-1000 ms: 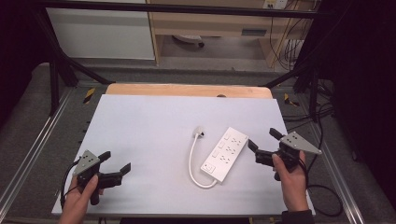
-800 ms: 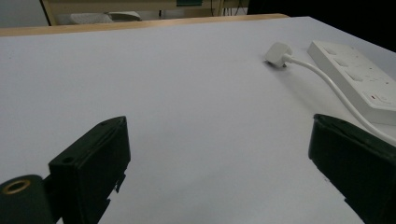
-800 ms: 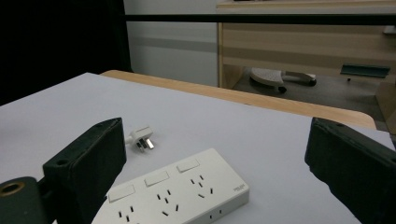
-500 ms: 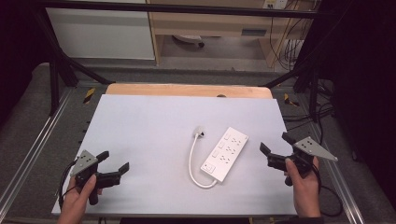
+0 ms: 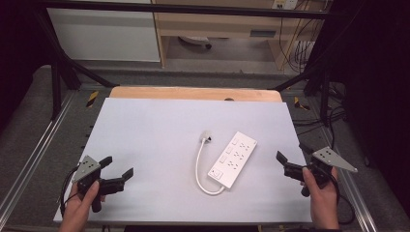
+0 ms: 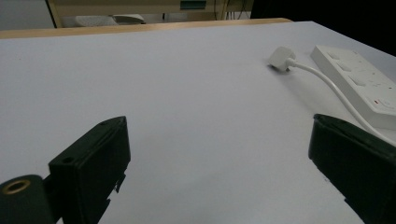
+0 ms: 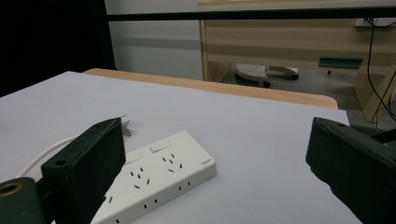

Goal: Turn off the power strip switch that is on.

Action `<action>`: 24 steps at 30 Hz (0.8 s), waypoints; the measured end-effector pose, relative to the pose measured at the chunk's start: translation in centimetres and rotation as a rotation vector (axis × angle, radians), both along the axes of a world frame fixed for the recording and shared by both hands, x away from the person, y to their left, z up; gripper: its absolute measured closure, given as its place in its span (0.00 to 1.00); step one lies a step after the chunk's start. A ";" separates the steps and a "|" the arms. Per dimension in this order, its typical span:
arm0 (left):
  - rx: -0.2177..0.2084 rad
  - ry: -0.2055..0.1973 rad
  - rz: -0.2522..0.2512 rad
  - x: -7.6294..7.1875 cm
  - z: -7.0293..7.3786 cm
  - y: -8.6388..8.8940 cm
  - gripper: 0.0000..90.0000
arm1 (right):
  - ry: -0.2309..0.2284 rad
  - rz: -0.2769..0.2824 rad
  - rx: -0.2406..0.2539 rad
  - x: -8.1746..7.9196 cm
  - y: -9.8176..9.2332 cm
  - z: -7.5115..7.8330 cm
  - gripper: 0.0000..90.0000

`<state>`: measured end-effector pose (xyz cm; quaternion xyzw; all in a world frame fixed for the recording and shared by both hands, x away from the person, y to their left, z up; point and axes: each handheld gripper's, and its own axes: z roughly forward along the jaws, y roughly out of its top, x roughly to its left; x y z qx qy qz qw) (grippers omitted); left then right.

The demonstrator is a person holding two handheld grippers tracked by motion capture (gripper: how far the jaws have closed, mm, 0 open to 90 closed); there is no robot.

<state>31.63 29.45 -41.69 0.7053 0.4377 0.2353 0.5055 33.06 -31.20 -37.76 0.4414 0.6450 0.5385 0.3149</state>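
Claw-wise, my right claw (image 5: 296, 160) hangs with jaws wide at the counter's (image 5: 154, 130) right edge, holding nothing; my left claw (image 5: 118, 167) is equally wide near the front left corner. Nothing looks started: the power strip (image 5: 233, 159) lies untouched, right of the counter's middle. It is white, flat, with several sockets, its short cord (image 5: 197, 166) looping round to the plug (image 5: 207, 137).

- A pale grey tabletop (image 5: 154, 135) is spreading wide, a wooden strip showing along its far edge.
- A white power strip (image 5: 233, 158) is lying flat right of centre.
- Its cord (image 5: 198, 166) is looping to a plug (image 5: 208, 137).
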 end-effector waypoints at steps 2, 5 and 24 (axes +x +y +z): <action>-0.001 0.001 0.000 0.0 0.0 0.0 0.06 | 0.005 0.000 -0.001 0.1 -0.1 -0.2 0.06; -0.002 -0.001 0.002 0.0 0.0 0.0 0.06 | 0.010 -0.001 0.002 0.2 -0.1 -0.5 0.06; -0.002 -0.003 0.001 0.0 0.0 0.0 0.06 | 0.075 -0.009 -0.025 1.2 -0.3 -3.4 0.03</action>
